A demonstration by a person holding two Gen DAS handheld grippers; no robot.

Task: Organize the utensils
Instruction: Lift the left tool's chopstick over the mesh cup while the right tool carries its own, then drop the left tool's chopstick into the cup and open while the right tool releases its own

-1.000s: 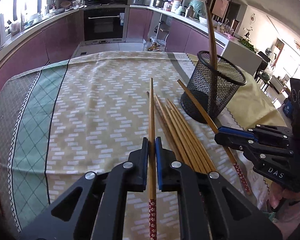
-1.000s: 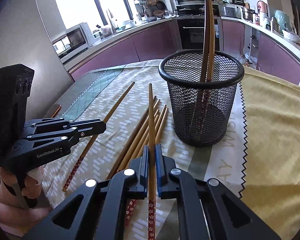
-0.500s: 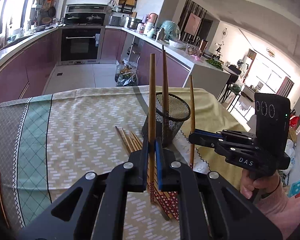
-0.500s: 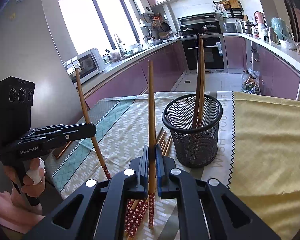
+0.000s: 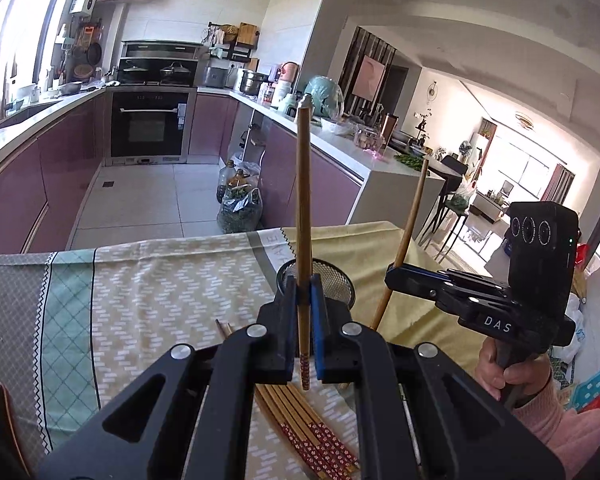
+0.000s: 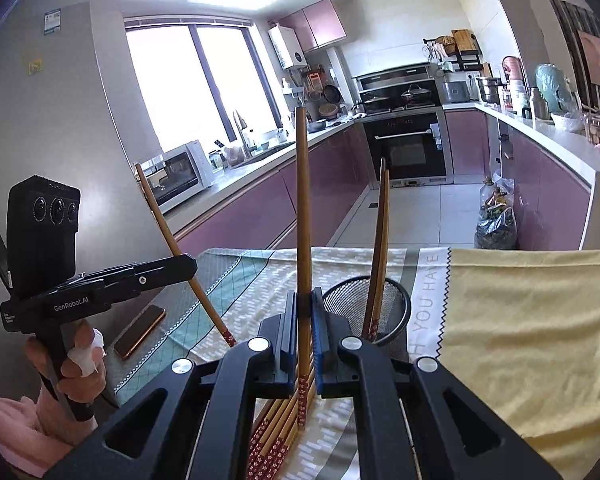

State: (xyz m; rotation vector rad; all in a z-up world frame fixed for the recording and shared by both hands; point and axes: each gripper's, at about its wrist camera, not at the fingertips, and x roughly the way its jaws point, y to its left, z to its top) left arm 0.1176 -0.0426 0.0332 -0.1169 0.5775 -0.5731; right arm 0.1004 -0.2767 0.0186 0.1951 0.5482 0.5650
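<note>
Sunlit kitchen counters and mauve cabinets are framing a table (image 5: 160,280) draped in a patterned beige-and-green cloth, with a yellow cloth (image 6: 520,320) covering its far right side. Standing on the seam between them is the black wire-mesh cup (image 6: 396,300), already housing two brown wooden chopsticks (image 6: 380,240) that are leaning upright. Each hand is carrying one more: the left gripper (image 5: 303,312) is pinching a long wooden chopstick with a red floral handle (image 5: 303,220), jaws nearly closed on its lower shaft, and the right gripper (image 6: 305,320) is clamping a matching chopstick (image 6: 303,220) the same way. Both sticks are standing almost vertical, thin tips up and patterned ends hanging below the jaws. From the left gripper the cup is sitting directly ahead and below; from the right gripper it is lying just ahead and slightly rightward, so both appear about equally near. A loose bundle of remaining chopsticks (image 5: 300,420) is resting flat on the cloth beneath the grippers.
</note>
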